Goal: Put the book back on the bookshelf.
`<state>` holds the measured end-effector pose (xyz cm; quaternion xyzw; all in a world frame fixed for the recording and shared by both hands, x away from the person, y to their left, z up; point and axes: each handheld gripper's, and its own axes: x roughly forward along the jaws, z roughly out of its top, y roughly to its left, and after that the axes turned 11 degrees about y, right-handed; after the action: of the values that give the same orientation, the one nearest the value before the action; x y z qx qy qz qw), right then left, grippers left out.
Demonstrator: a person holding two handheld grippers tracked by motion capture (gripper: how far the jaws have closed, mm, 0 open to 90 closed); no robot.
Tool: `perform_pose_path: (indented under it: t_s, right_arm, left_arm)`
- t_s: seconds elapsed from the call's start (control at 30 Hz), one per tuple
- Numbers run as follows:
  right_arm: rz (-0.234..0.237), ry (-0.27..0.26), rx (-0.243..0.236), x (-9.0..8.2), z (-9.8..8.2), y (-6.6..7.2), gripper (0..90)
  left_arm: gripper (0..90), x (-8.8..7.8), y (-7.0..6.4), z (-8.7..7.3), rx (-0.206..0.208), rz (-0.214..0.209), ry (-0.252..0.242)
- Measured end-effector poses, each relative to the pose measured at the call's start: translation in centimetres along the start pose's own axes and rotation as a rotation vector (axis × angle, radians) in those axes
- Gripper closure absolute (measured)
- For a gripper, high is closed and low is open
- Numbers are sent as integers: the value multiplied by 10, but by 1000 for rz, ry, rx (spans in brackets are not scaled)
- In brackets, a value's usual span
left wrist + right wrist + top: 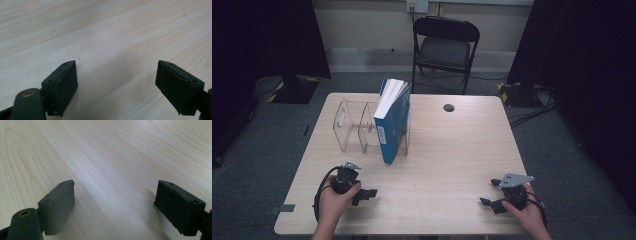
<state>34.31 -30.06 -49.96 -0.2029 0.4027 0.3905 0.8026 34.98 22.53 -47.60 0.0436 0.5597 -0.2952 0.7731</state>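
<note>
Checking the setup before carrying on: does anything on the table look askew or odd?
Only the blue book: it leans in the clear rack's rightmost slot rather than standing upright. Both grippers, left and right, rest open near the table's front edge.

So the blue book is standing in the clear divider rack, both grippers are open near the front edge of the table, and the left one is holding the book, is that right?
Not quite. The left gripper holds nothing: the left gripper view shows bare table between its open jaws. The high view shows the blue book standing in the clear rack, apart from it. The right gripper is open too.
</note>
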Motion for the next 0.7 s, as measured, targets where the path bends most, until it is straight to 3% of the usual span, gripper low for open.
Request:
perform_pose_path:
  t_s: [0.07, 0.2, 0.27, 0.37, 0.5, 0.7]
  right_arm:
    - [2, -1, 0, 0, 0, 0, 154]
    - [0, 0, 0, 0, 0, 0, 153]
    - [0, 0, 0, 0, 0, 0, 153]
    - [0, 0, 0, 0, 0, 0, 153]
    - [2, -1, 0, 0, 0, 0, 153]
    - [2, -1, 0, 0, 0, 0, 153]
  left_arm:
    - [161, 2, -1, -1, 19, 17, -18]
    - [140, 7, -3, -2, 95, 98, -44]
    - [91, 15, -4, -4, 140, 123, -92]
    - [1, 21, -7, -6, 193, 160, -107]
    - [0, 23, -7, -8, 214, 183, -125]
    - [0, 25, -7, -15, 205, 184, -190]
